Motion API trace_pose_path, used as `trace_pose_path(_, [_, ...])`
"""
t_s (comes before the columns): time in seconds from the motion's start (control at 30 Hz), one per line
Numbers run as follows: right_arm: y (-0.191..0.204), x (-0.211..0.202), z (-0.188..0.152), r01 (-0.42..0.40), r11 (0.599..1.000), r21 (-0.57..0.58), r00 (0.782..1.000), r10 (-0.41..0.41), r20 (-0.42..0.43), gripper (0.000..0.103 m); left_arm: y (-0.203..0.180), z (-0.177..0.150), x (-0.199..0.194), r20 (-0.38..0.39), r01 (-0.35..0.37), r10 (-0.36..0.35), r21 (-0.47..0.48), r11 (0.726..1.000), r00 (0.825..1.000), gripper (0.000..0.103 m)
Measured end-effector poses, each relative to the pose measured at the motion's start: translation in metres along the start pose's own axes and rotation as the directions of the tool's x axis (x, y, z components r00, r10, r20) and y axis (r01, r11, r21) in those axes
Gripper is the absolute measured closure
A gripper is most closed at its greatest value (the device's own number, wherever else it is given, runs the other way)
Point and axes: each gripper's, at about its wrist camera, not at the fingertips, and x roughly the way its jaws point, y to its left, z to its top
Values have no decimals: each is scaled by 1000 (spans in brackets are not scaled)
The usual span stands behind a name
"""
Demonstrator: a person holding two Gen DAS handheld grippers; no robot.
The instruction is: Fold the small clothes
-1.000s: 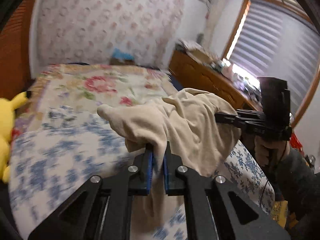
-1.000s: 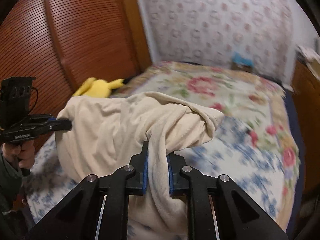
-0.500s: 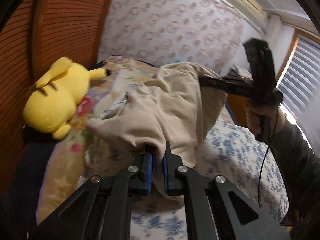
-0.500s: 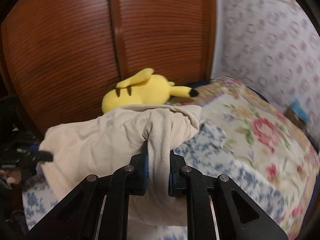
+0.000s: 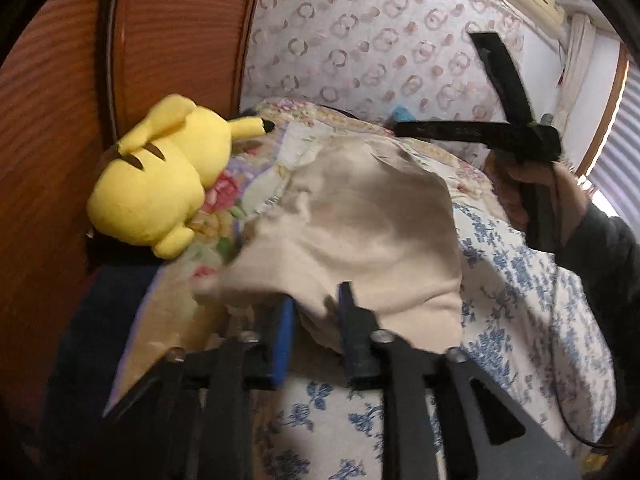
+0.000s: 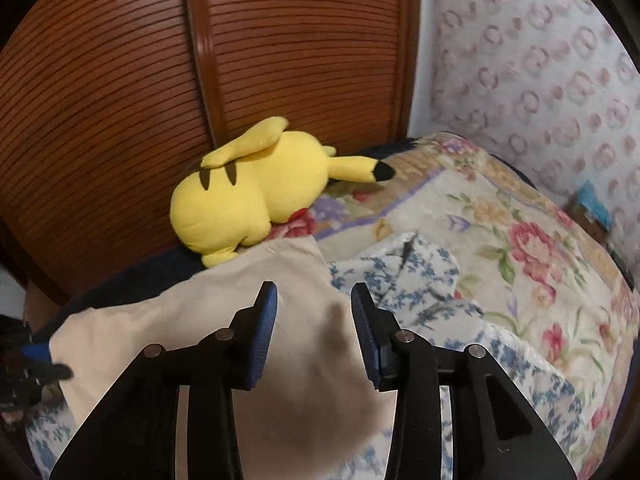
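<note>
Release just happened on both sides: the right gripper that was pinching the beige garment half a second back now gapes wide over it, and the left gripper has spread too, cloth only draped between its fingers. Garment now lies spread on the floral bedspread, just beside the Pikachu plush. Looks ready for a first fold, I'd say.

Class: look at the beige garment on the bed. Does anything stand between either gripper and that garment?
Nothing visible does. The right gripper hangs open directly over the beige garment; the left gripper is open at its near edge. The yellow plush toy lies beyond, aside.
</note>
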Motion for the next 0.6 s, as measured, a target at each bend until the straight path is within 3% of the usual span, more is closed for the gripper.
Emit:
trace_pose_path(0.1, [-5, -31, -18, 12, 999, 44, 999, -13, 33, 60, -4, 1, -12, 42, -21, 20, 20, 1000, 999, 60])
trace_pose_path(0.27, [-3, -88, -60, 48, 993, 108, 995, -57, 86, 59, -27, 5, -31, 100, -22, 14, 80, 997, 995, 43])
trace_pose_path(0.4, [9, -136, -95, 80, 986, 144, 988, -97, 117, 58, -60, 8, -45, 143, 20, -40, 142, 990, 989, 42])
trace_pose_path(0.6, [27, -215, -149, 165, 961, 224, 962, -207, 177, 44, -109, 11, -70, 201, 62, -106, 214, 975, 974, 42])
